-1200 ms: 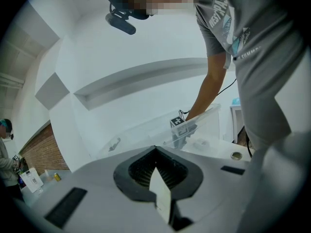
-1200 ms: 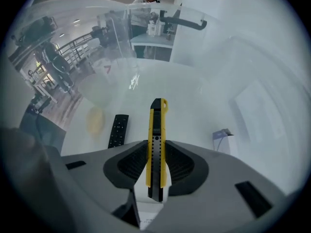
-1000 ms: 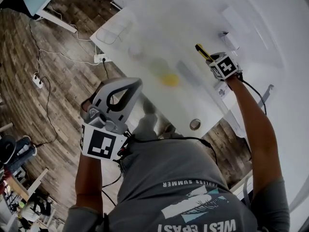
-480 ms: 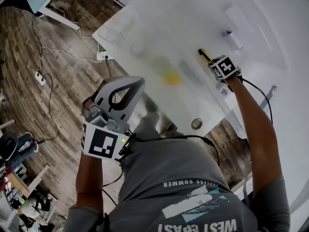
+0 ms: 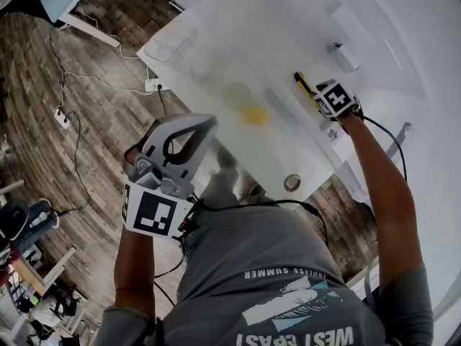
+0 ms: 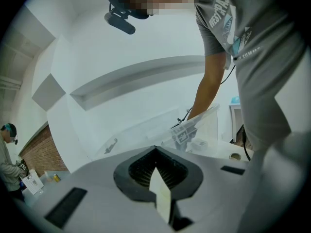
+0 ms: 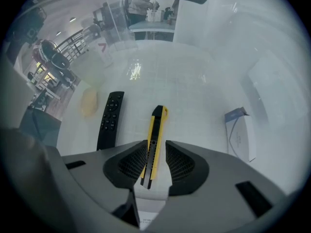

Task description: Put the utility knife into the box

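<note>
Right gripper (image 7: 156, 143): points down at the white bench (image 7: 194, 89), jaws parted astride the utility knife (image 7: 155, 130), a gap showing on one side
Utility knife: yellow and black, lying on the bench just beside a black remote (image 7: 110, 118)
Left gripper (image 6: 155, 148): clenched, empty, held away from the bench

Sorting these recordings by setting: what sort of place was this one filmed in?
Probably an indoor workroom or lab rather than a home. A white table stands on a wood-look floor, a power strip with loose cables trails across it, and another person stands farther off.
</note>
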`<action>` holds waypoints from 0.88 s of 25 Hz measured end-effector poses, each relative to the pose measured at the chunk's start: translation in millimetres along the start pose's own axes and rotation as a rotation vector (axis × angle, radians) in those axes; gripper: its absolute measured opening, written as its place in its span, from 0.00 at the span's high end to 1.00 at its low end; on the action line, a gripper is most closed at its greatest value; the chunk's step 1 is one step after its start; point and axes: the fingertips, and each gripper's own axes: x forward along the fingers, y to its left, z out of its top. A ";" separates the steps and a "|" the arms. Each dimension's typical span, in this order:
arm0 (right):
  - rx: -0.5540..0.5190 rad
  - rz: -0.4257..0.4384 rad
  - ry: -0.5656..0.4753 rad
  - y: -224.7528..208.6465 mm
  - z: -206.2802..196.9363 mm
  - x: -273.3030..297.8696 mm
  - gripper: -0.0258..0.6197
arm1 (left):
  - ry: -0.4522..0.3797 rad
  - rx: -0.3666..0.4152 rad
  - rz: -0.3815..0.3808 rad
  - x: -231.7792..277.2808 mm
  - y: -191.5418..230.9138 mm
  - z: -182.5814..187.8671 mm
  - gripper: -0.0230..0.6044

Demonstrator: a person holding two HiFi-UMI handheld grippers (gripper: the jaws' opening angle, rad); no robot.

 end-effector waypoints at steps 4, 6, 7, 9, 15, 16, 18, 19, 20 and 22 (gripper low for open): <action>-0.068 -0.049 -0.093 0.0 25.7 -33.8 0.77 | -0.014 0.006 0.003 1.4 -6.6 8.9 0.95; -0.092 -0.069 -0.158 4.3 40.6 -59.4 0.80 | -0.037 0.002 0.012 1.9 -10.1 16.4 0.95; -0.100 -0.081 -0.198 6.9 48.6 -75.3 0.83 | -0.044 0.005 0.012 1.9 -12.2 20.4 0.95; -0.116 -0.112 -0.289 12.1 64.8 -110.5 0.93 | -0.054 0.016 0.009 2.2 -16.2 28.5 0.95; -0.178 -0.155 -0.536 44.5 94.2 -210.8 0.94 | -0.052 0.057 -0.012 5.4 -34.8 48.9 0.95; -0.195 -0.166 -0.570 51.3 96.5 -226.8 0.94 | -0.062 0.058 -0.010 5.6 -37.3 52.7 0.95; -0.230 -0.192 -0.633 64.1 100.2 -258.7 0.94 | -0.069 0.068 -0.011 5.8 -42.0 59.9 0.95; -0.246 -0.205 -0.663 70.5 102.3 -275.1 0.94 | -0.063 0.079 -0.016 5.2 -43.9 63.1 0.95; -0.260 -0.218 -0.693 77.6 104.3 -291.8 0.94 | -0.059 0.090 -0.021 3.9 -45.3 66.4 0.95; -0.294 -0.244 -0.755 94.5 106.0 -325.2 0.94 | -0.063 0.101 -0.024 -0.2 -49.8 73.8 0.95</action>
